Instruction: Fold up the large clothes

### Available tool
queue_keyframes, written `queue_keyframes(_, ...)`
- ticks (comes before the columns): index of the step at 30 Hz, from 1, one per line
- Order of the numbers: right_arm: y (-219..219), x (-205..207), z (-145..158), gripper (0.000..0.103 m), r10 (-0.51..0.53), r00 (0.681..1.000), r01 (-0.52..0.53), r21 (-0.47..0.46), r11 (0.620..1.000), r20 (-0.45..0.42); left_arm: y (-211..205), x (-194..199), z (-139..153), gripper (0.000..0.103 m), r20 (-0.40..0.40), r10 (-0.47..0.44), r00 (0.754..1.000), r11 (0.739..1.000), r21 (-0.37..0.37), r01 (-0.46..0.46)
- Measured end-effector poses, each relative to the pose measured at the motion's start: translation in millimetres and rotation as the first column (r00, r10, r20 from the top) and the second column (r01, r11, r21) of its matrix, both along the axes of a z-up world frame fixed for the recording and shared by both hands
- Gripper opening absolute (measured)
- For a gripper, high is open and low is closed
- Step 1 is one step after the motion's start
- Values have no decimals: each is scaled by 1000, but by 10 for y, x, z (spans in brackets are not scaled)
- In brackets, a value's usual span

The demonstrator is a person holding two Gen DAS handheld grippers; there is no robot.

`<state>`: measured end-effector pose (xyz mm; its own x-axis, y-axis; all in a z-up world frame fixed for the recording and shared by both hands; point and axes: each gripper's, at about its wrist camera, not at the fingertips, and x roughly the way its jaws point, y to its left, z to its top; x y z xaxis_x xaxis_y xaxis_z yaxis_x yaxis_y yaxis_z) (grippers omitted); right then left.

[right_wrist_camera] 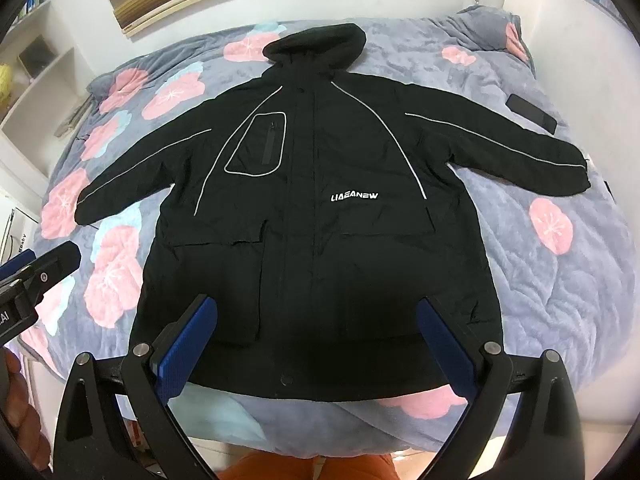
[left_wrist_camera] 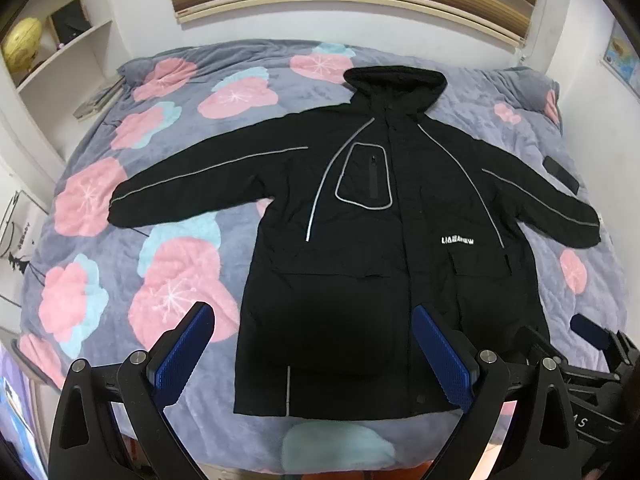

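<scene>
Both grippers, left [left_wrist_camera: 314, 344] and right [right_wrist_camera: 318, 340], hang over the near hem with jaws spread wide, holding nothing. The black jacket [right_wrist_camera: 320, 216] lies flat, sleeves out, on the flowery grey blanket [left_wrist_camera: 168, 184]. Further back there's a small black strap [right_wrist_camera: 532, 114] by the right sleeve, then shelves [left_wrist_camera: 60, 52] with a yellow globe [left_wrist_camera: 22, 42].

A large black hooded jacket [left_wrist_camera: 360, 208] lay flat and unfolded on the bed, front side up and closed. Its hood pointed toward the wall and its hem toward the near edge of the bed. Both sleeves were spread out to the sides. Grey reflective piping ran along the sleeves and around a chest pocket, and white lettering stood on the other chest side.
</scene>
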<state>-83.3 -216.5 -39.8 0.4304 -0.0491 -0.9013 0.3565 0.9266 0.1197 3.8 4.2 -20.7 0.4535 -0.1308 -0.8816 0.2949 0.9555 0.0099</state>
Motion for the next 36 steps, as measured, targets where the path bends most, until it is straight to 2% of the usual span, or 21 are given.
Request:
queue_keyframes(3, 37, -4, 25, 101, -2, 1000, 2, 13, 1000, 15, 15, 1, -1, 99, -14, -21, 1000, 999, -24, 21)
queue_keyframes(8, 94, -13, 113, 101, -18, 999, 18, 5, 1000, 42, 34, -16, 65, 99, 23, -45, 999, 999, -14, 45)
queue_keyframes(13, 146, -29, 139, 101, -42, 998, 42, -10, 999, 47, 102, 4, 90, 99, 5, -84, 996, 992, -94, 84)
queue_keyframes(19, 180, -70, 143, 101, -64, 997, 65, -15, 998, 52, 163, 27, 59, 99, -14, -87, 996, 988, -126, 85)
queue_keyframes(24, 226, -44, 179, 101, -67, 995, 68, -8, 998, 67, 410, 112, 59, 99, -32, -25, 999, 984, -179, 19)
queue_keyframes(30, 400, 113, 282, 101, -22, 995, 25, -30, 999, 93, 743, 230, 157, 99, 22, 64, 998, 971, -234, -57)
queue_keyframes(32, 476, 189, 320, 101, 2, 995, 2, -47, 999, 101, 886, 303, 158, 99, 36, 111, 993, 963, -253, -98)
queue_keyframes(36, 616, 347, 362, 101, 50, 993, -42, -77, 996, 110, 1288, 525, 57, 99, 24, 227, 974, 929, -306, -209)
